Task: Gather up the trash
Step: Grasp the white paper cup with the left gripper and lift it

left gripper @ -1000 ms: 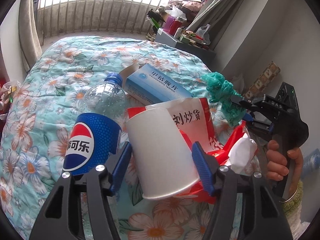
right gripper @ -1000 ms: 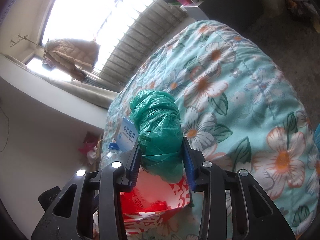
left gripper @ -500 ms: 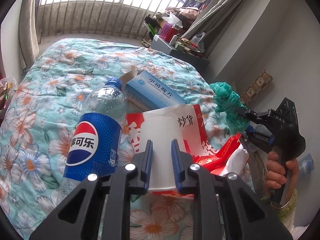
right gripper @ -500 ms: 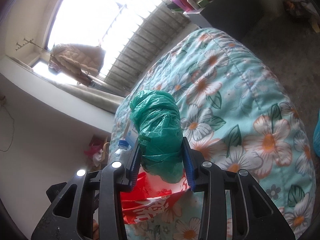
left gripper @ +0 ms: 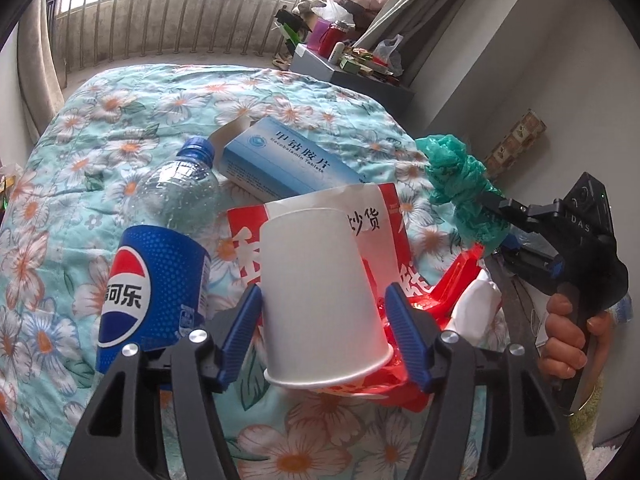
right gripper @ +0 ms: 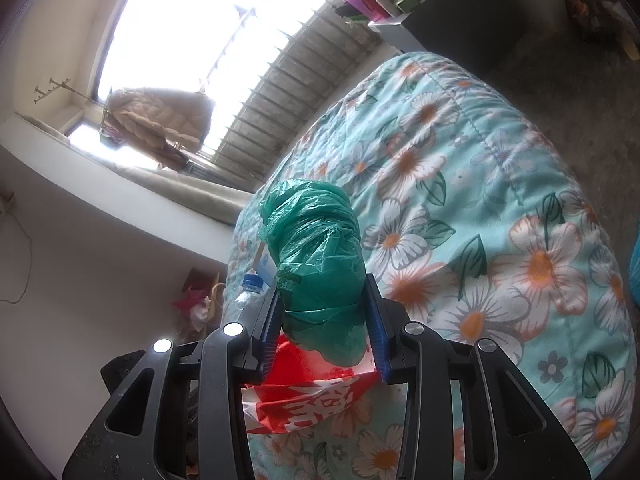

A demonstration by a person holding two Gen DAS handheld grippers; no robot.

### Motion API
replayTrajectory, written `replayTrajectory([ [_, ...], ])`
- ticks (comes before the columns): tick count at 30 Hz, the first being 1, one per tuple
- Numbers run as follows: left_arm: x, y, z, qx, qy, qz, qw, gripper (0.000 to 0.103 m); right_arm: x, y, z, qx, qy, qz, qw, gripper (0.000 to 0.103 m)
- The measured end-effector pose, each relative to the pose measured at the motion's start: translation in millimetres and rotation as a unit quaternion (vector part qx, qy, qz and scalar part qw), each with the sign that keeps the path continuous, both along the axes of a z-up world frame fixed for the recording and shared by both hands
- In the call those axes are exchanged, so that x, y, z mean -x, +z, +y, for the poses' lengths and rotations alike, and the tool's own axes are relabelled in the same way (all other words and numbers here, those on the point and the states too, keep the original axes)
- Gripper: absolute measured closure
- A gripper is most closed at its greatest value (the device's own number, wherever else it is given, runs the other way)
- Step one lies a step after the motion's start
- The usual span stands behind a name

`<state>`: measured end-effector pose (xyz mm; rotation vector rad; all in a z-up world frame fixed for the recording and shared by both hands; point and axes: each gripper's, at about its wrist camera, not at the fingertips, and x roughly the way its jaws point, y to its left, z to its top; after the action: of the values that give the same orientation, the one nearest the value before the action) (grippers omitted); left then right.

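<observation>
A: How does the left gripper (left gripper: 322,322) stand?
B: Angled downward, its jaws just reopened, blue pads either side of the white paper cup (left gripper: 320,300).
A: The right gripper (right gripper: 325,322)?
B: Clamped on the green plastic bag (right gripper: 320,268), with a hand (left gripper: 572,340) round its handle.

— What trash lies on the bed?
— A white paper cup (left gripper: 320,300), upside down and tilted, on a red-and-white printed bag (left gripper: 384,236). At its nine o'clock, a clear Pepsi bottle (left gripper: 160,264) with a blue cap, on its side.
— And beyond?
— At twelve o'clock, a blue medicine box (left gripper: 284,162), flap open. At two o'clock, a crumpled green plastic bag (right gripper: 320,268); at four, white tissue (left gripper: 476,300).
</observation>
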<state>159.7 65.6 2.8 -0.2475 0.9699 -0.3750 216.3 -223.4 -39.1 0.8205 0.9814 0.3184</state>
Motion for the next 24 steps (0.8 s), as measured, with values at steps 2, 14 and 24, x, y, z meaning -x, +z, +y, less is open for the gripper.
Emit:
replayTrajectory([
  [2,-5,-1,0,0.003,0.003,0.004,1.0000,0.041,0,-1,0,-0.002,-0.001,0.002,1.000,0.067],
  [14,-19,-26,-5,0.091,-0.025,0.085,0.9919,0.029,2,-9,0,-0.014,0.001,0.010,1.000,0.067],
  [24,-7,-11,18,0.092,0.022,0.036,0.9949,0.044,12,-7,-11,-0.020,-0.012,0.009,1.000,0.067],
])
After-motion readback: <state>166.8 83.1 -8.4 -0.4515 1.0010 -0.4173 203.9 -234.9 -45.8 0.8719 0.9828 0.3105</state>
